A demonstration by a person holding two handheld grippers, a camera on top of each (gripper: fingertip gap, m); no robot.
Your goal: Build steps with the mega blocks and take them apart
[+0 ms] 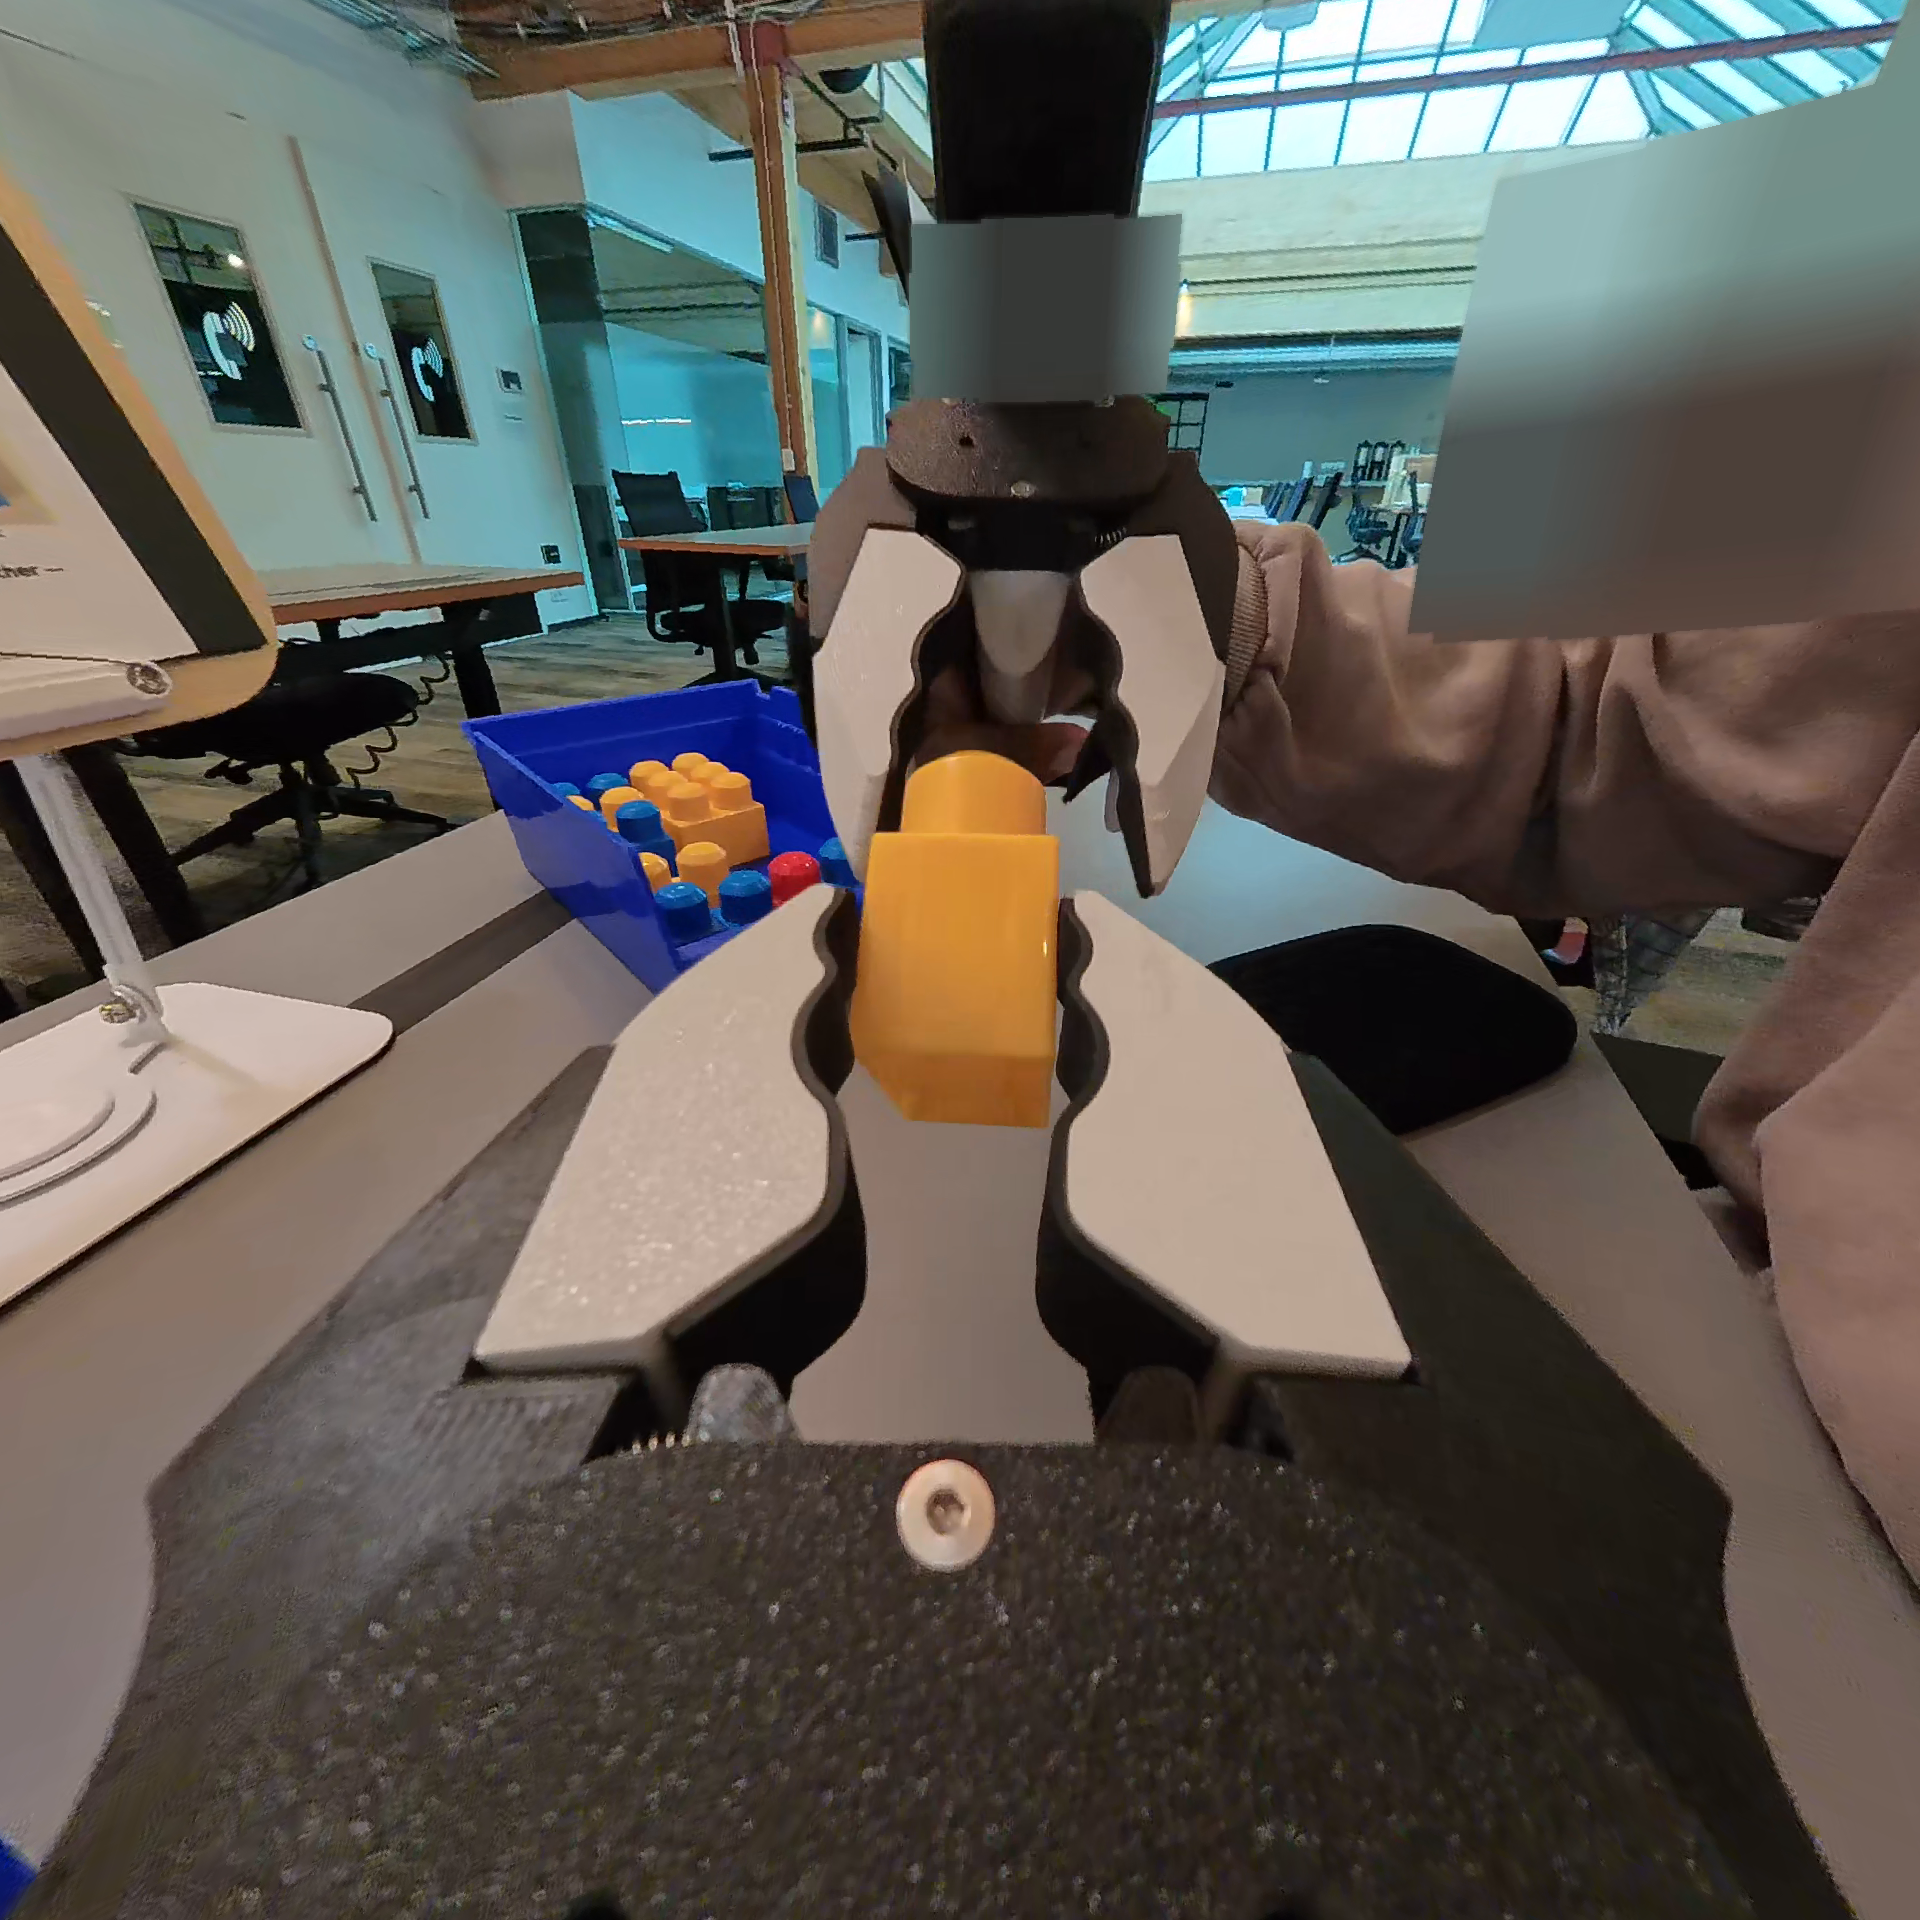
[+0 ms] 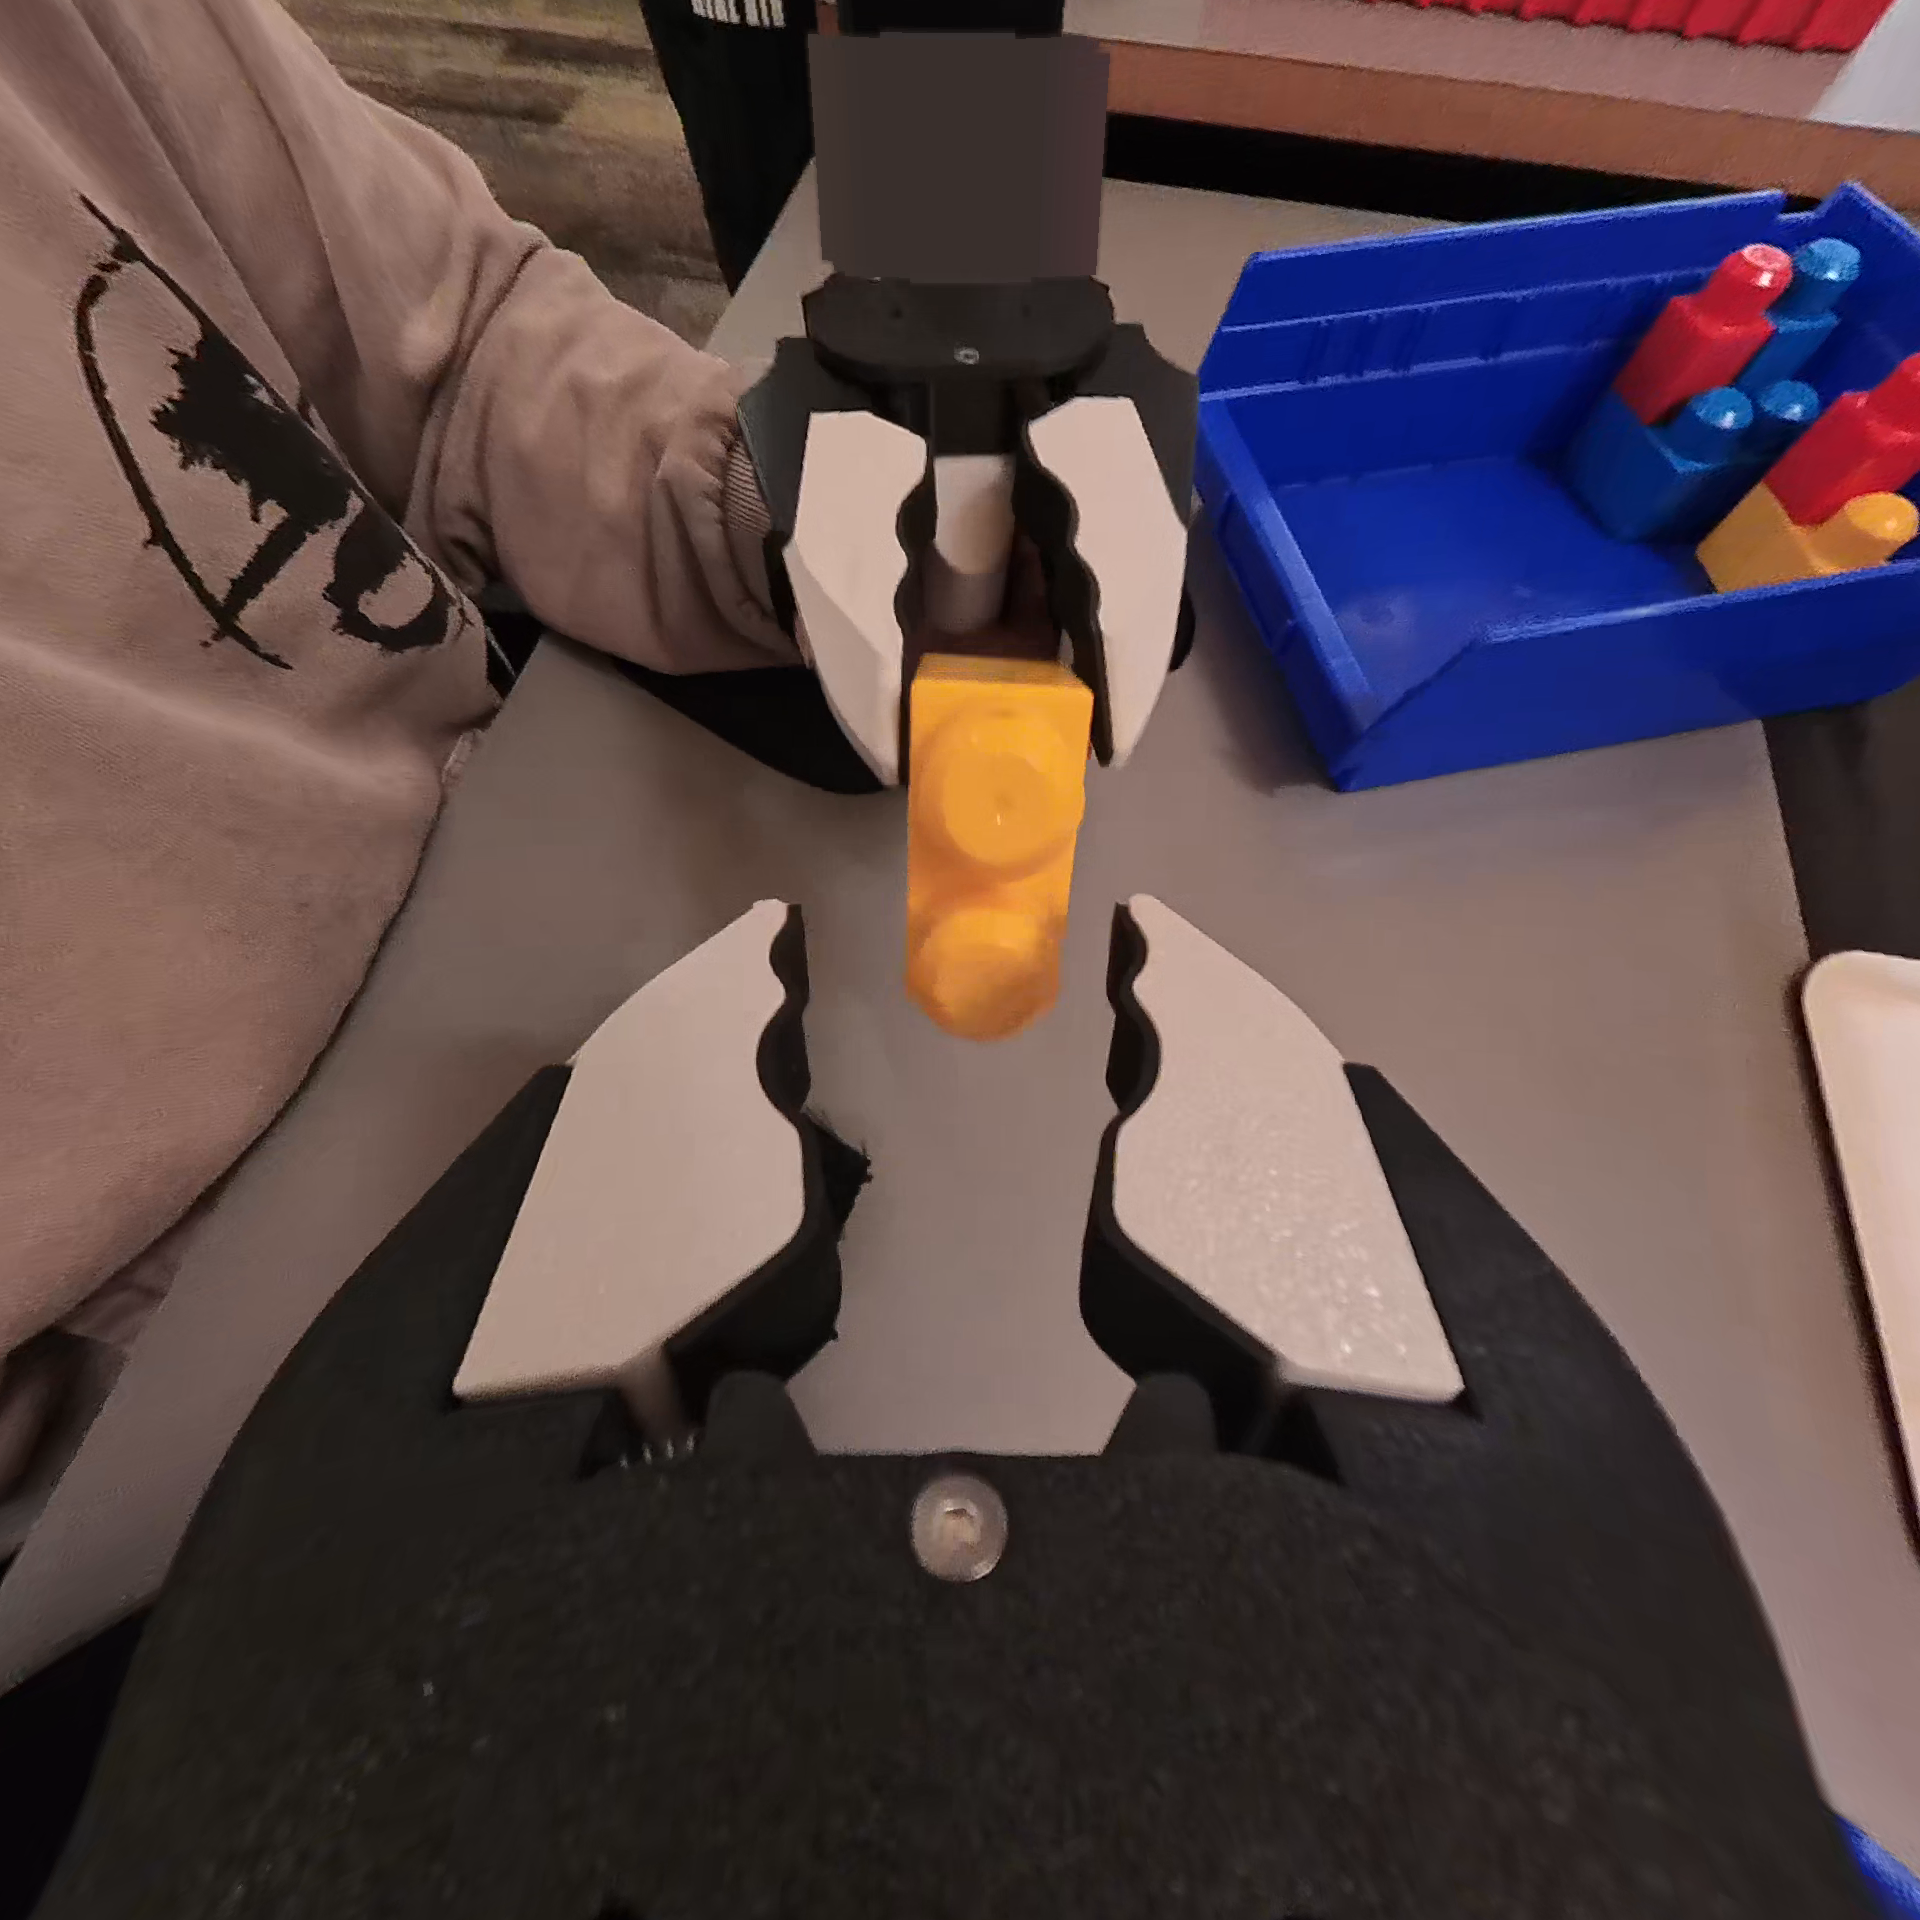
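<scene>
A yellow two-stud mega block [image 1: 956, 987] is held above the grey table [image 1: 416, 1195]. My left gripper [image 1: 951, 914] is shut on the block's body. My right gripper [image 1: 1008, 831] faces it from the far side, open, with its fingers on either side of the block's stud end. In the right wrist view the block [image 2: 987, 831] points its studs at my open right gripper [image 2: 956, 914], whose fingertips flank its near end without touching. The left gripper [image 2: 997, 748] clamps its far end.
A blue bin [image 1: 540, 769] holds several yellow, blue and red blocks [image 1: 696, 810]; it stands at the right in the right wrist view [image 2: 1455, 727]. A white stand base [image 1: 208, 1049] sits on the left. A black pad [image 1: 1392, 1018] lies near the person's sleeve [image 1: 1507, 748]. Only a small space, under 4 cm, lies between the two pairs of fingers.
</scene>
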